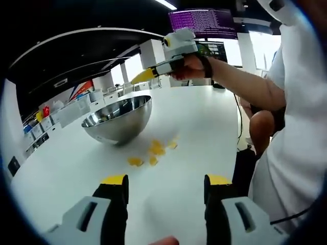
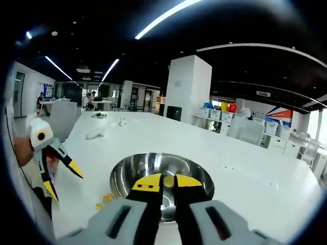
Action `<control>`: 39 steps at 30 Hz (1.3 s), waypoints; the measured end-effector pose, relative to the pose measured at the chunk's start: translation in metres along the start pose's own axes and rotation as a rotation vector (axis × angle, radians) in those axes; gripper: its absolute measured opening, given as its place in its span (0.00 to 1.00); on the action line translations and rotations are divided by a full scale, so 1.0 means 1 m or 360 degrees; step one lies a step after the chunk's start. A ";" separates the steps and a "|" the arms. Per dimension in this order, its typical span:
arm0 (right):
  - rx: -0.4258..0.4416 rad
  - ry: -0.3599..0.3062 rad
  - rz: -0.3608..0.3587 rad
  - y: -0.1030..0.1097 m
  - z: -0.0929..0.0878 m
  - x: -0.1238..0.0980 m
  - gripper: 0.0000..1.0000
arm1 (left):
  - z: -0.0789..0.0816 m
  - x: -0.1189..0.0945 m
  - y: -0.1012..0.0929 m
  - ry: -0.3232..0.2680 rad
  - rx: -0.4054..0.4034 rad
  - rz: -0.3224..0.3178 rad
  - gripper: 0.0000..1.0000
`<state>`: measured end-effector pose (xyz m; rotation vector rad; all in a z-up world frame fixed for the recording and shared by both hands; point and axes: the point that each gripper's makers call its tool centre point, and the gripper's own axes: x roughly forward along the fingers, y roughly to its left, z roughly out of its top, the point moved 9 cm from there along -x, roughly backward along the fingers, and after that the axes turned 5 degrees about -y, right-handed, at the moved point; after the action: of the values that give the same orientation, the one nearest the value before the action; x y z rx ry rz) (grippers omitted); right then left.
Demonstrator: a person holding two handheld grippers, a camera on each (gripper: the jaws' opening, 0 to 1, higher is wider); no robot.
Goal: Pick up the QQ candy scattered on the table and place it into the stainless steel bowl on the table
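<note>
The stainless steel bowl (image 1: pixel 118 121) stands on the white table (image 1: pixel 194 122). Several yellow QQ candies (image 1: pixel 154 150) lie scattered just in front of it. My left gripper (image 1: pixel 166 181) hovers open low over the table, short of the candies, with nothing between its jaws. A hand holds my right gripper (image 1: pixel 145 75) above the bowl's far side. In the right gripper view the right gripper (image 2: pixel 168 182) sits over the bowl (image 2: pixel 134 172), its jaws closed on a small yellow candy (image 2: pixel 169 180). The left gripper (image 2: pixel 62 179) appears open at the left, near loose candies (image 2: pixel 106 198).
The person (image 1: pixel 294 127) in white stands at the table's right edge. Small white items (image 2: pixel 96 133) lie far along the table. Shelves with boxes (image 1: pixel 61 113) run behind the bowl. A white pillar (image 2: pixel 188 89) rises beyond the table.
</note>
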<state>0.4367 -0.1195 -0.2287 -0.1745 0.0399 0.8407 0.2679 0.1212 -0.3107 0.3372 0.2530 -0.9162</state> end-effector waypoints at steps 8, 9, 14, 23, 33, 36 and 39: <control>0.0021 0.0066 0.0008 0.002 -0.010 0.017 0.09 | 0.000 0.002 0.001 0.0003 -0.0005 -0.0002 0.60; 0.0021 0.0081 0.0005 0.002 -0.012 0.020 0.09 | 0.000 0.002 0.001 0.0006 -0.0004 -0.0002 0.60; 0.0035 0.0105 0.0008 0.003 -0.015 0.025 0.09 | 0.004 0.002 0.002 0.0003 0.0011 -0.0003 0.60; 0.0024 0.0132 0.0026 0.007 -0.020 0.030 0.10 | 0.003 0.002 0.001 0.0003 0.0007 0.0002 0.59; 0.0016 0.0109 0.0046 0.007 -0.017 0.024 0.18 | 0.006 0.001 0.001 -0.0009 0.0011 0.0006 0.59; 0.0035 0.0070 0.0045 0.009 -0.013 0.015 0.18 | 0.006 0.002 -0.001 -0.0010 0.0017 -0.0004 0.59; 0.0089 -0.0017 0.0090 0.013 -0.007 0.005 0.19 | 0.006 0.003 -0.001 -0.0005 0.0014 -0.0010 0.59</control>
<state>0.4304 -0.1081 -0.2375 -0.1169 0.0587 0.8957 0.2690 0.1159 -0.3067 0.3435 0.2476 -0.9244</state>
